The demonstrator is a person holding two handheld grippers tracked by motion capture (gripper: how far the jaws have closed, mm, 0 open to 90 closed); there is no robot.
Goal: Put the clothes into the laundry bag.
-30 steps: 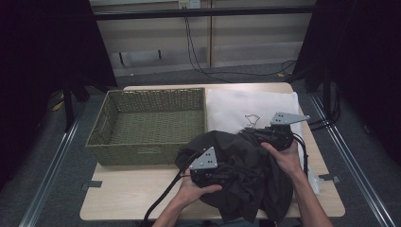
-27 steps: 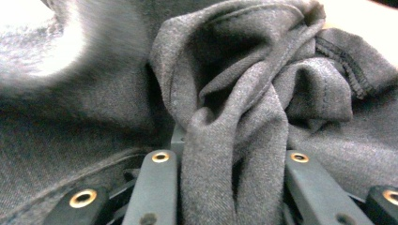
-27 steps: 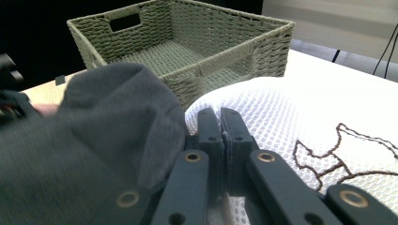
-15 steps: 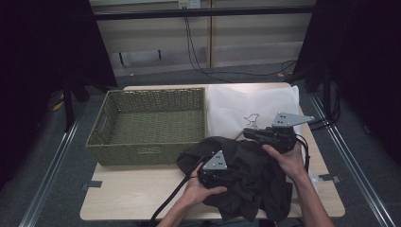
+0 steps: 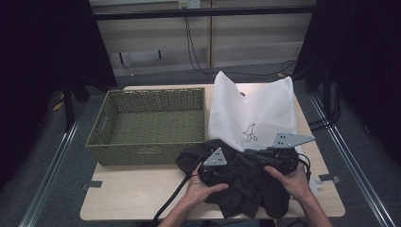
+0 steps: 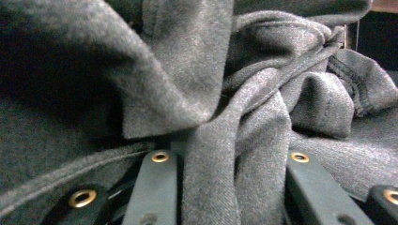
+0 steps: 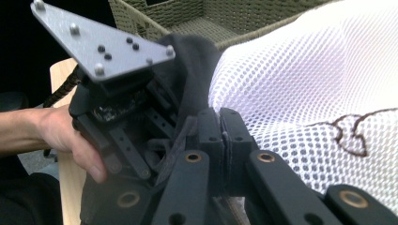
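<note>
A dark grey garment (image 5: 250,194) lies crumpled at the table's front right. My left gripper (image 5: 231,173) is pushed into it, and the left gripper view has a thick fold of the grey garment (image 6: 187,70) pinched between the jaws of the left gripper (image 6: 225,159). A white mesh bag (image 5: 255,104) with a small dark figure printed on it rises behind the garment. My right gripper (image 5: 249,154) sits at the bag's near edge. In the right gripper view, the right gripper (image 7: 220,123) has its jaws pressed together on the mesh bag's (image 7: 305,70) edge, beside the garment (image 7: 192,61) and the left gripper (image 7: 117,117).
An olive woven basket (image 5: 142,152) stands on the left half of the wooden table (image 5: 132,194), with nothing in it. Cables hang behind the table. Metal rails run along the floor on both sides.
The mesh bag, flat on the table before, now stands up tall behind the garment. My right gripper has shifted along the bag's near edge. The left gripper has moved slightly right into the garment.
</note>
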